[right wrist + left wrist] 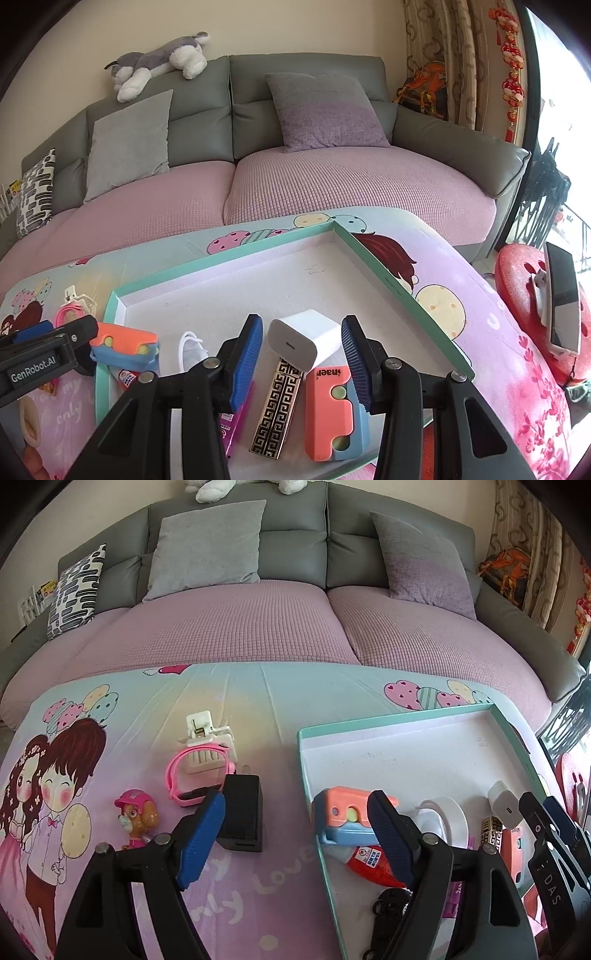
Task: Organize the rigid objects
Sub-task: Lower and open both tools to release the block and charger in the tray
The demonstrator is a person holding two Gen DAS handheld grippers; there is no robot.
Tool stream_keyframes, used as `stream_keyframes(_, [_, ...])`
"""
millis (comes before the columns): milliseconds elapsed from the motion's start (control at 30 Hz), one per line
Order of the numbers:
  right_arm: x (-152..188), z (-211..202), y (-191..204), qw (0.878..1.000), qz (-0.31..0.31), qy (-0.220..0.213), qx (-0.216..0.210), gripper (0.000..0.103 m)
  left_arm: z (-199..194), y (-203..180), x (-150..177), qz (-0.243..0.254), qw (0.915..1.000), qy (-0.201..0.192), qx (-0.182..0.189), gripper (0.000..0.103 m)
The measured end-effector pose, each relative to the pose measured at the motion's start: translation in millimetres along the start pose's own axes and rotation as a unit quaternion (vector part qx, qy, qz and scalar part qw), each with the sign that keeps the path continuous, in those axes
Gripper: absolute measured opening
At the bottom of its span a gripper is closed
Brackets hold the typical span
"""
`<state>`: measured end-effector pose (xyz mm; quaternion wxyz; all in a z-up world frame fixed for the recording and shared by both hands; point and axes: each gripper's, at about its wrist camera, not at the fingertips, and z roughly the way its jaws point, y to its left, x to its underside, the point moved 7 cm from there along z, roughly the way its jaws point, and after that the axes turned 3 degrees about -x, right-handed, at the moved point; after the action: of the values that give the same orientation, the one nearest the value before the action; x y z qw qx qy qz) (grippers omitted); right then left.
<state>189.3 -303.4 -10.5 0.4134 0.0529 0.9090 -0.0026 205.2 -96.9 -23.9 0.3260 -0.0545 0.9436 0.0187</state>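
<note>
Left wrist view: the left gripper (295, 834) is held with jaws wide apart and nothing gripped; the black charger (242, 814) lies on the tabletop just beside its left pad. Right wrist view: the right gripper (301, 363) is held with jaws partly open around the white charger (304, 341), pads clear of it. The white charger sits inside the teal tray (388, 273).

Both wrist cameras look steeply down along their claws, close over the cartoon-print worktop (229, 701), facing the grey sofa (295, 546) at 12 o'clock, and share the teal-rimmed tray (229, 254) and white charger (306, 341).
</note>
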Motion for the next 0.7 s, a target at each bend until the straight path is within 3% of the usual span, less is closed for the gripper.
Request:
stream_keyframes(100, [1.1,0.4,4.9,1.0,-0.011,0.005,0.001,0.06,1.7,4.7,0.0,-0.002,0.9999,0.003,-0.012,0.083])
stream_keyframes(200, [3.1,1.8,8.7,1.0,-0.019,0.012,0.008,0.065,4.4,7.7,2.0,-0.007,0.9998,0.01,-0.013,0.097])
stream_keyframes(433, [9.7,7.5,13.9,0.999,-0.021,0.035,0.001,0.08,7.3,17.2,4.7,-0.016,0.9994,0.019,-0.024,0.097])
stream_keyframes(567, [11.8,8.8,16.9,0.999,-0.016,0.041,-0.006,0.096,7.8,20.1,5.3,-0.013,0.9992,0.019,-0.032,0.097])
stream_keyframes(700, [14.5,11.0,20.1,0.999,-0.021,0.047,-0.006,0.1,7.8,20.6,5.4,-0.014,0.9992,0.019,-0.033,0.098])
